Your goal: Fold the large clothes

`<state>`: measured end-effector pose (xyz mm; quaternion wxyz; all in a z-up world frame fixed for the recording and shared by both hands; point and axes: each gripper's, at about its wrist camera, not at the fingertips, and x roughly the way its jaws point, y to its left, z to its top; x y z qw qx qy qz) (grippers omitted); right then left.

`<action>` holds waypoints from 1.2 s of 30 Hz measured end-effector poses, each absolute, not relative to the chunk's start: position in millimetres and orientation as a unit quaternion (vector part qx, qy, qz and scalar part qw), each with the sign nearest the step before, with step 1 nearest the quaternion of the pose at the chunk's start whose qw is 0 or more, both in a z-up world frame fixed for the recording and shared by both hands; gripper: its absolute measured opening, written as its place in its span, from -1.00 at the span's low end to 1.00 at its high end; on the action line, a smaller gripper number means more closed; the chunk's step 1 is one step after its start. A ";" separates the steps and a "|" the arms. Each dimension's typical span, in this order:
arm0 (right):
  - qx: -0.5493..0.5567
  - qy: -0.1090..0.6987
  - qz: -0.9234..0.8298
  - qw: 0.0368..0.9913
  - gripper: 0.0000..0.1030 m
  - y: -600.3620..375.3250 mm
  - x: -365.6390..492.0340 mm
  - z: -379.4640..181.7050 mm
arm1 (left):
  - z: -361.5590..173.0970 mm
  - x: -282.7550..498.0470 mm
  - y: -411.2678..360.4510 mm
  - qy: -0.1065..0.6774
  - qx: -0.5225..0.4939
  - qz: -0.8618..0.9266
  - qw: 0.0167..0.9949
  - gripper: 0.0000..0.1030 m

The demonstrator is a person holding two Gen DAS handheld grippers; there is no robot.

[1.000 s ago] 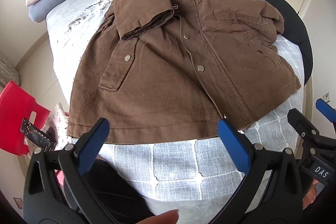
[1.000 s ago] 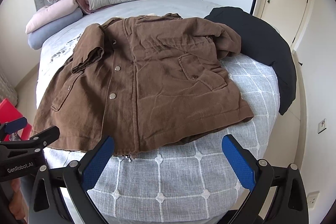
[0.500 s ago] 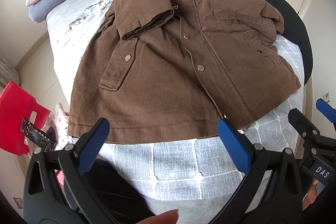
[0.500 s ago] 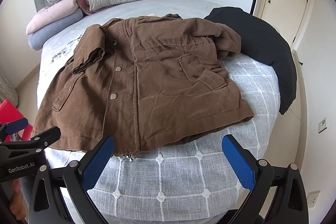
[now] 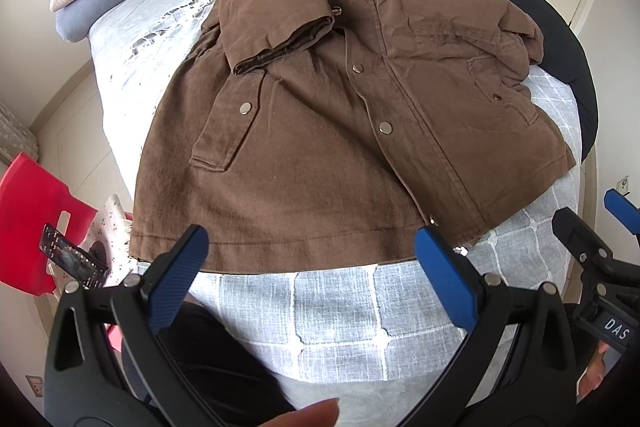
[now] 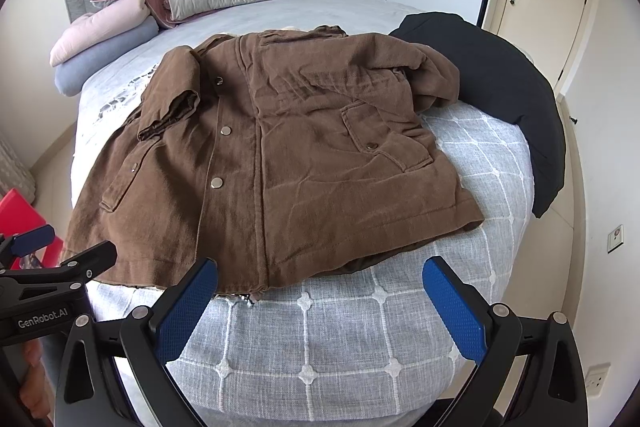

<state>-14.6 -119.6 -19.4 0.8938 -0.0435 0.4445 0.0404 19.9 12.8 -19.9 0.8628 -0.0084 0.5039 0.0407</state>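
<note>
The bed [image 6: 460, 307], under a grey quilted cover, serves as the folding place: broad, flat and reachable from its foot. On it the brown jacket [image 6: 288, 163] lies spread front-up, hem toward the near edge, so both lower corners are within reach. One sleeve [image 5: 276, 23] is laid across the chest, which reads as the fold's opening step, while the other side is bunched near the black garment [image 6: 516, 99] draped over the bed's far right edge. Pillows and rolled bedding [image 6: 108, 39] sit well apart at the headboard. The left tool [image 5: 310, 275] and the right tool [image 6: 320, 307] both hover short of the hem, spread wide, pinching nothing. Readable lettering: "GenRobot.AI" on the left tool's body in the right wrist view, "DAS" on the right tool's body in the left.
</note>
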 end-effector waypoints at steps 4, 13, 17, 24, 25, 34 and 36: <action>-0.044 0.444 0.042 0.894 1.00 -119.6 -15.3 -20.0 | -22.4 20.2 14.4 0.507 -0.009 0.041 0.861 0.99; -0.042 0.446 0.041 0.893 1.00 -121.7 -14.2 -22.2 | -26.9 27.3 18.7 0.512 -0.009 0.048 0.858 0.99; -0.042 0.447 0.041 0.893 1.00 -123.5 -11.4 -23.9 | -29.1 30.0 21.3 0.515 -0.010 0.050 0.856 1.00; -0.050 0.439 0.070 0.894 1.00 -128.8 -0.3 -28.8 | -27.3 38.8 32.8 0.507 -0.005 0.043 0.861 0.99; -0.050 0.436 0.074 0.896 1.00 -131.5 1.8 -29.8 | -27.5 42.3 36.3 0.505 -0.001 0.041 0.862 1.00; -0.014 0.491 0.081 0.867 1.00 -196.1 62.1 -53.5 | -57.3 106.3 108.2 0.541 0.016 0.056 0.839 0.99; 0.006 0.504 0.087 0.859 1.00 -212.8 80.3 -59.1 | -70.3 122.6 127.4 0.562 -0.003 0.045 0.826 0.99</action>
